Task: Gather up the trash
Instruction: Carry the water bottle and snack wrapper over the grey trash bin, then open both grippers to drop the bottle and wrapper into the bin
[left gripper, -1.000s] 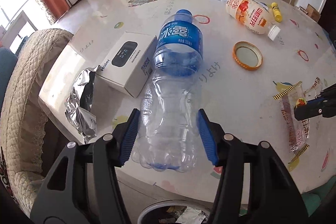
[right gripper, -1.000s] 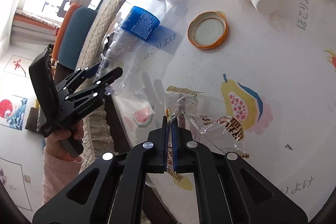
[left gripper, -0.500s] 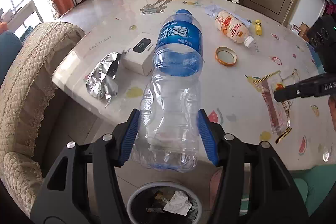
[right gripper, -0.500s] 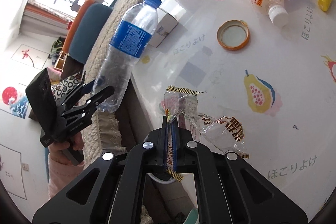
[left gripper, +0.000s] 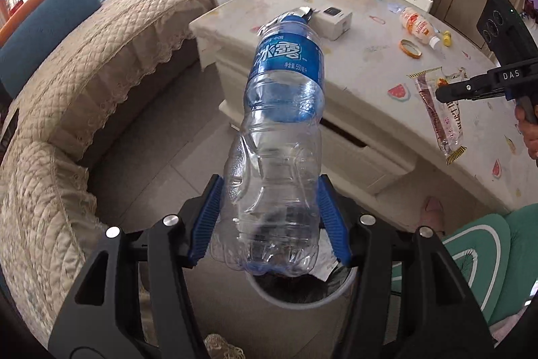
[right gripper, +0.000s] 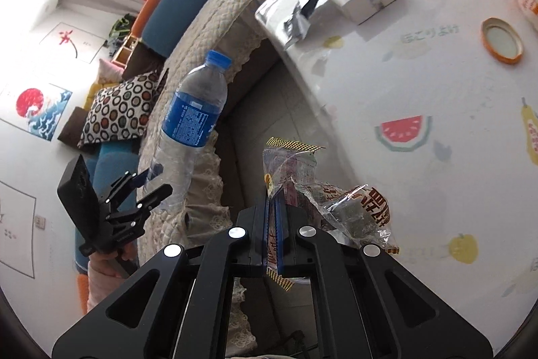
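Observation:
My left gripper [left gripper: 270, 217] is shut on a clear plastic water bottle [left gripper: 282, 137] with a blue label, held by its lower body above a round trash bin [left gripper: 299, 295] on the floor. The bottle also shows in the right wrist view [right gripper: 188, 123], held by the left gripper [right gripper: 148, 187]. My right gripper [right gripper: 271, 201] is shut on a clear snack wrapper [right gripper: 302, 187] with yellow-black striped ends. In the left wrist view the right gripper [left gripper: 440, 93] holds the wrapper [left gripper: 440, 113] over the table's edge.
The white table [left gripper: 370, 79] carries an orange jar lid [left gripper: 410, 48], a lying drink bottle [left gripper: 417, 26], a white box [left gripper: 333, 19] and crumpled foil [right gripper: 302, 12]. A beige quilted sofa [left gripper: 84, 90] curves on the left. A green mat [left gripper: 484, 254] lies at right.
Both grippers have pulled back and away from the table. The bottle now hangs over the trash bin. The wrapper has lifted off the tabletop toward the table's edge.

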A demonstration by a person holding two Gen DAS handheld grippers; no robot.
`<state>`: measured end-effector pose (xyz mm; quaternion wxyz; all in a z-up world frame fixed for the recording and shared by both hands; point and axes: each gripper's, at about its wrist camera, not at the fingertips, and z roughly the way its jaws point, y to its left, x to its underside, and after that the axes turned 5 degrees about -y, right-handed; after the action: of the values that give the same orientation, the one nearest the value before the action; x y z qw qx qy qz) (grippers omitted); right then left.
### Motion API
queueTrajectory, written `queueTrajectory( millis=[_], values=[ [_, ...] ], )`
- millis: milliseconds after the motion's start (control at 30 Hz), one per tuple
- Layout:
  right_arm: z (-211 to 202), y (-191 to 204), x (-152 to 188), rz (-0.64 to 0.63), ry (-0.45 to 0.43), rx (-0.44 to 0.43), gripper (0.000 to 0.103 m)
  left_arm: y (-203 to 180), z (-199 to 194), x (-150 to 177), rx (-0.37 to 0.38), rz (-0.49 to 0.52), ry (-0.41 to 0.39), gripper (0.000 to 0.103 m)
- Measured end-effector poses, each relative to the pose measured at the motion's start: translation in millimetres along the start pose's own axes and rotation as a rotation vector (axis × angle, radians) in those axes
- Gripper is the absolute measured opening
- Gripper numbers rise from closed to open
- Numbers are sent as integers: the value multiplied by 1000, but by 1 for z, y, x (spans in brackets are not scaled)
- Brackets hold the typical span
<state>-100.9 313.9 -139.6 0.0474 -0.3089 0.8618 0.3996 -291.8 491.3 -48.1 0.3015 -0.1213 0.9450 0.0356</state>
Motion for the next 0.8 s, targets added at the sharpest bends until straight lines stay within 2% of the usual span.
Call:
queueTrajectory(
  millis=[67,233,433,667,700,800],
  values=[
    [25,8,11,-7,41,-1,4,11,5,25,-11,-37,36,54],
    [91,10,42,-30,151,47,4,22,33,90,21,-115,157,55],
    [160,-8,68,3,267,110,4,11,91,148,85,-173,308,55],
    [219,-32,85,3,414,204,4,0,144,181,137,-224,421,55],
    [225,-36,85,6,424,215,7,0,150,182,142,-229,436,55],
    [239,-48,87,1,451,247,10,1,167,186,120,-262,467,60]
  ],
)
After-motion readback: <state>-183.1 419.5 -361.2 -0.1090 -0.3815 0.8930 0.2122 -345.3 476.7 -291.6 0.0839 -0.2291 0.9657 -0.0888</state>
